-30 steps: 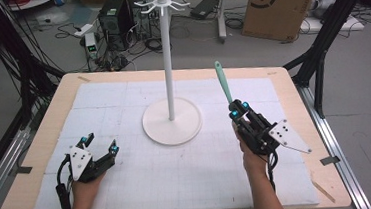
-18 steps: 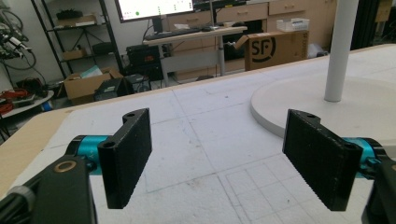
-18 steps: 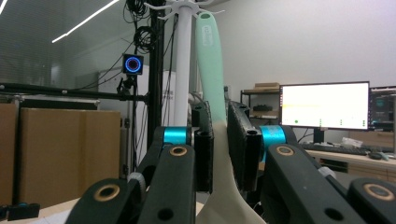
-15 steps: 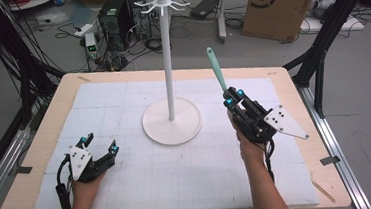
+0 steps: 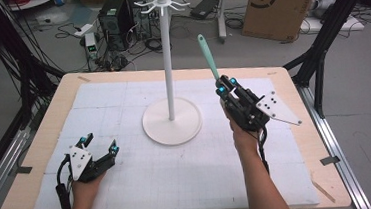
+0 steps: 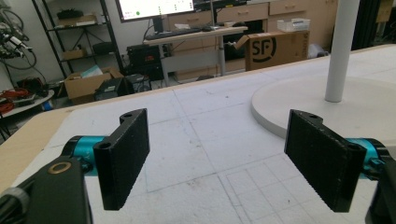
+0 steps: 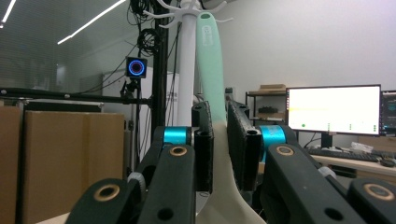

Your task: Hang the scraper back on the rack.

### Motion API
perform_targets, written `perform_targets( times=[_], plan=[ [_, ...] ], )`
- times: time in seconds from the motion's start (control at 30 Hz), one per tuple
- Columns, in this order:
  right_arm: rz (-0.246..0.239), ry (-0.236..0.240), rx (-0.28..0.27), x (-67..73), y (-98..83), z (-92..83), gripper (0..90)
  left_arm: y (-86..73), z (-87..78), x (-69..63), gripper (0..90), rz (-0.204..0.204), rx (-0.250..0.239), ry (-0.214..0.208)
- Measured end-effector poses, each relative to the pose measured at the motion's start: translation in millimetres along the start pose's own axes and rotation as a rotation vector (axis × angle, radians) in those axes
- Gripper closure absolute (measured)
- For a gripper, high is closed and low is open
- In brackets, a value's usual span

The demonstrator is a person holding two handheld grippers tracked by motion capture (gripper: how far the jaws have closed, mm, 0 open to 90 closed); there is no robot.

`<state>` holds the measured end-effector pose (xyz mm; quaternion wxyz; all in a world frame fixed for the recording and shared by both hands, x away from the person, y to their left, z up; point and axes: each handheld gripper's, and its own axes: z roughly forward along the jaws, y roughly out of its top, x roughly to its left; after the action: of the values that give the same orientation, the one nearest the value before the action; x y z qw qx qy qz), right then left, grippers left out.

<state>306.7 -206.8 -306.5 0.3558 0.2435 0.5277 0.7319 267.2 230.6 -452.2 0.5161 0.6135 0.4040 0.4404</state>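
Observation:
A white hook stand (image 5: pixel 167 61) rises from a round base (image 5: pixel 172 123) in the middle of the table, its hooks (image 5: pixel 162 0) at the top. My right gripper (image 5: pixel 226 87) is shut on a mint-green utensil (image 5: pixel 208 57) and holds it raised to the right of the pole, handle pointing up and back. In the right gripper view the utensil's handle (image 7: pixel 211 65) stands between the black pads (image 7: pixel 204 140), just in front of the pole (image 7: pixel 186 70). My left gripper (image 5: pixel 99 144) rests open on the mat at the front left, nothing between its pads (image 6: pixel 125 154).
A white gridded mat (image 5: pixel 179 175) covers the wooden table (image 5: pixel 309 170). Behind the table are a cardboard box (image 5: pixel 276 4), a computer tower (image 5: pixel 115 19) and cables on the floor. Black frame legs (image 5: pixel 320 59) stand at the right.
My right gripper has risen with the green utensil and moved left towards the stand's pole. The left gripper has kept still.

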Motion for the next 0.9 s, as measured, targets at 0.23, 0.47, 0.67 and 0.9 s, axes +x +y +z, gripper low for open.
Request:
perform_targets(
  times=[0.23,0.47,0.67,0.9],
  plan=[
    [0.004,0.007,-0.006,-0.7,5.0,11.6,81.5,0.0,-0.1,-0.1,23.3,0.001,0.0,0.0],
    [0.01,0.009,-0.009,-2.5,6.8,20.8,81.4,0.0,-0.1,-0.2,23.3,0.002,0.001,0.0],
    [0.013,0.01,-0.015,-3.6,12.5,25.3,81.4,0.0,-0.1,-0.3,23.4,0.003,0.0,-0.001],
    [0.002,0.017,-0.017,-2.3,23.4,33.9,81.4,0.0,-0.1,-0.3,23.5,0.003,0.0,-0.001]
  ],
)
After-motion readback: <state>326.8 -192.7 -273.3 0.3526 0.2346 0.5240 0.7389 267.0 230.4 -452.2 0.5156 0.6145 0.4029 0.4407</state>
